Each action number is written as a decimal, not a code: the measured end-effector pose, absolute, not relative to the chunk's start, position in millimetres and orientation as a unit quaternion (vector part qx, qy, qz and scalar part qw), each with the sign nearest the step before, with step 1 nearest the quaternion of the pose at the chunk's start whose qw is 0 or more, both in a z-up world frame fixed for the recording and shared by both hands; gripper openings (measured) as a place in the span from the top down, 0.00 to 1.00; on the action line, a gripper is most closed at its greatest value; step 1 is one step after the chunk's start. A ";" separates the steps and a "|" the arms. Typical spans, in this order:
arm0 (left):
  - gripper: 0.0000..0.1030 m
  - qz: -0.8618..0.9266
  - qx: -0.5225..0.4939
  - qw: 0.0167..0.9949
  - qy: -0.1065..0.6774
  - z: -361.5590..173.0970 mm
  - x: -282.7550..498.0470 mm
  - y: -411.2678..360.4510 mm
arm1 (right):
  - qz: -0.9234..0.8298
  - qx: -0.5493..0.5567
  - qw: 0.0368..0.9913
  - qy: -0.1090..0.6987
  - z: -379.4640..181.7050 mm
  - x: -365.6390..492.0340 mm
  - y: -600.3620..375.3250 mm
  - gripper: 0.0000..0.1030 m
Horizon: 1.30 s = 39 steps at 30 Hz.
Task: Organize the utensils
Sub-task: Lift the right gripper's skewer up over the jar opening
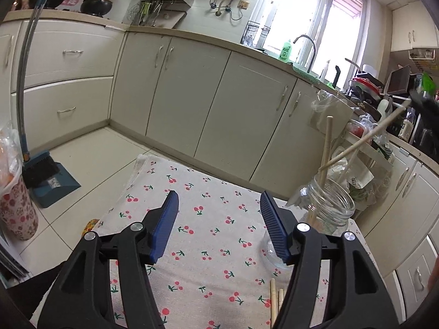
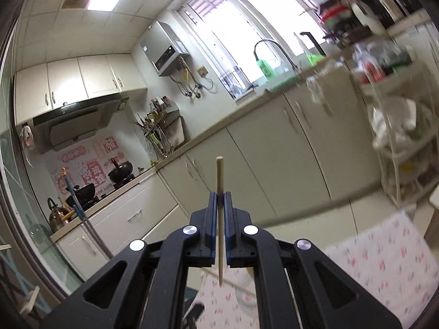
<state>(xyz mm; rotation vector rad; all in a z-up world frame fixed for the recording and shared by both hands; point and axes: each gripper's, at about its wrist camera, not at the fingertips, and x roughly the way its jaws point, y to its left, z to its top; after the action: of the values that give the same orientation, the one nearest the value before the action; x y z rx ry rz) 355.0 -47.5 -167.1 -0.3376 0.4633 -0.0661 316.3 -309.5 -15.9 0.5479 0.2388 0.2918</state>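
chopsticks are split between three places. one chopstick (image 2: 220, 219) is pinched upright between the blue pads of the right gripper (image 2: 220, 203), whose jaws are closed tight on it, its blunt end sticking up above the pads and its thin end hanging below. the gripper points roughly level across the kitchen, raised well above the desk (image 2: 384, 260), and the right side of that view is blurred. in the left wrist view two chopsticks (image 1: 328, 148) stand leaning in a clear glass jar (image 1: 330, 208) near the desk's far right corner, and a third long stick (image 1: 365, 137) slants from the jar up toward the right edge of the picture, where its upper end is blurred. the ends of a few more chopsticks (image 1: 275, 301) lie flat at the near edge, partly hidden by the right finger. the left gripper (image 1: 219, 227) tilts down over the cherry-print cloth (image 1: 197, 219), its jaws spread wide with nothing between them; its right pad sits just beside the jar. the middle of the cloth is bare. a green bottle (image 1: 286, 50) by the sink reads "axe". red and pink posters above the stove carry writing too small to read.
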 end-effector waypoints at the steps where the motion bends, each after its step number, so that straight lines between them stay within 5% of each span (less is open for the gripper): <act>1: 0.42 -0.032 -0.170 0.958 0.230 -167.7 356.0 -45.8 | 0.141 0.261 0.948 0.116 -11.5 319.5 -306.6 0.95; 22: 0.37 -0.040 -0.185 0.950 0.249 -170.9 365.3 -44.9 | 0.091 0.166 0.966 0.175 -44.0 333.7 -299.2 0.95; 39: 0.36 -0.042 -0.189 0.947 0.255 -173.2 365.8 -46.0 | 0.094 0.145 0.974 0.146 -14.1 339.3 -288.7 0.95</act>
<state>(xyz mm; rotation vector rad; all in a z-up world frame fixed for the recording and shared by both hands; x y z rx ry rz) 365.8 -46.0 -173.2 -0.3850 0.5195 -0.0860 339.3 -288.7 -14.1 0.2916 0.2952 0.1893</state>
